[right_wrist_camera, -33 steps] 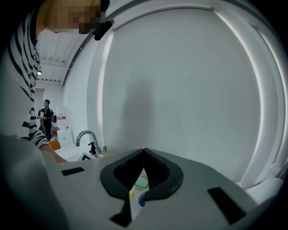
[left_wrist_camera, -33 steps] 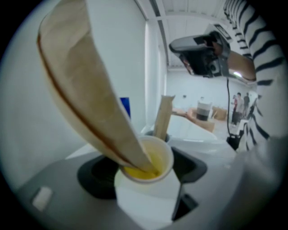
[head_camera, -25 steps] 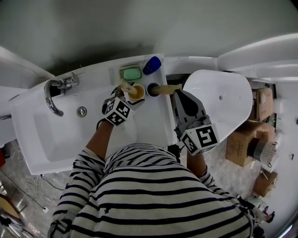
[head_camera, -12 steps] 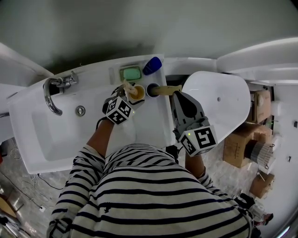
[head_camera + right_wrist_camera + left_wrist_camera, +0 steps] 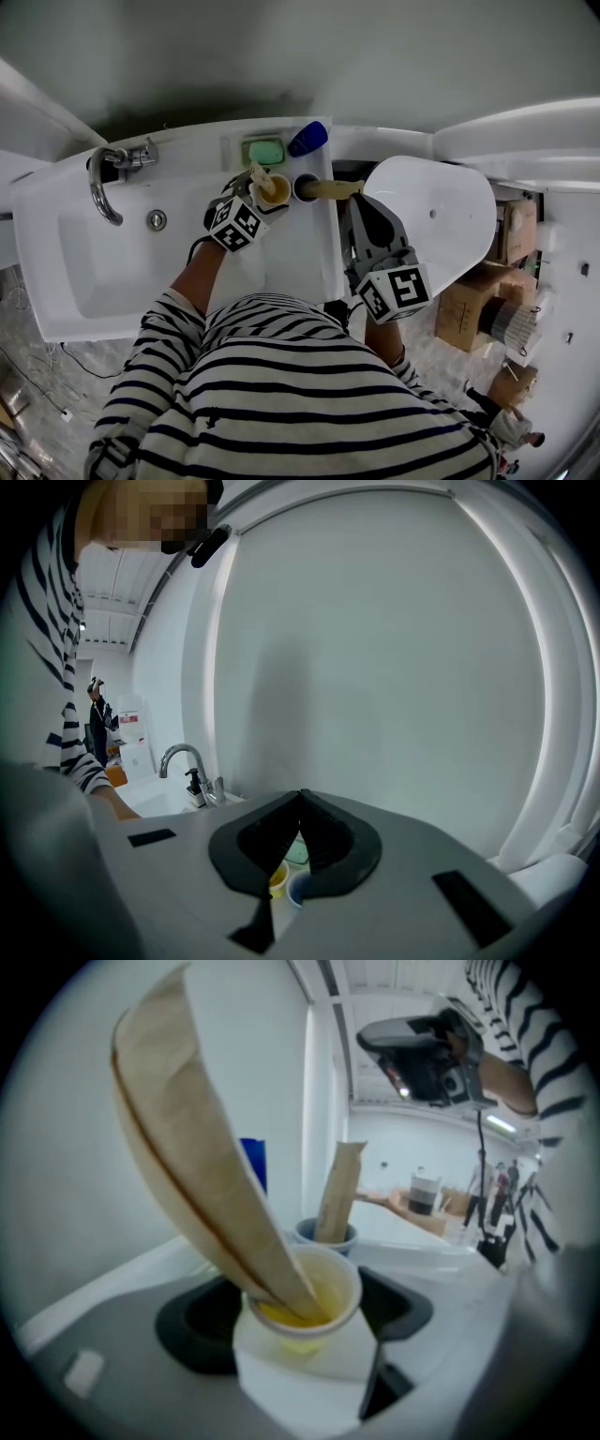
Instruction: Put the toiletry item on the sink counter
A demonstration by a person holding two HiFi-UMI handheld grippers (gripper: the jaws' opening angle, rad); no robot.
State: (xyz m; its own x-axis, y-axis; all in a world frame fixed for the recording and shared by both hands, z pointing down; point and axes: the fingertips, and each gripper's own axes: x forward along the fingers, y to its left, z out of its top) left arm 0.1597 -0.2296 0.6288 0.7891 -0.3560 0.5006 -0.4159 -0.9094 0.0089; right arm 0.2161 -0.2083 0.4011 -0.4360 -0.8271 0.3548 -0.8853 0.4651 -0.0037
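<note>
Between the jaws of the left gripper [image 5: 298, 1324] sits a yellow cup [image 5: 309, 1290], the dark pads closed against its two sides. A toiletry item in a brown paper sleeve [image 5: 202, 1157] stands in the cup, leaning left and far out over the rim. The cup is at the far right part of the sink counter [image 5: 300, 258]; whether its base rests there I cannot tell. Just to its right stands a blue cup [image 5: 306, 184] with a second paper-sleeved stick [image 5: 336, 187]. Farther back on the counter lie a green soap [image 5: 265, 149] and a blue bottle [image 5: 307, 138]. The faucet [image 5: 103, 187] is well to the left. The right gripper [image 5: 300, 797] has its jaws together on nothing, near the counter's right edge and beside a white toilet lid [image 5: 441, 225].
</note>
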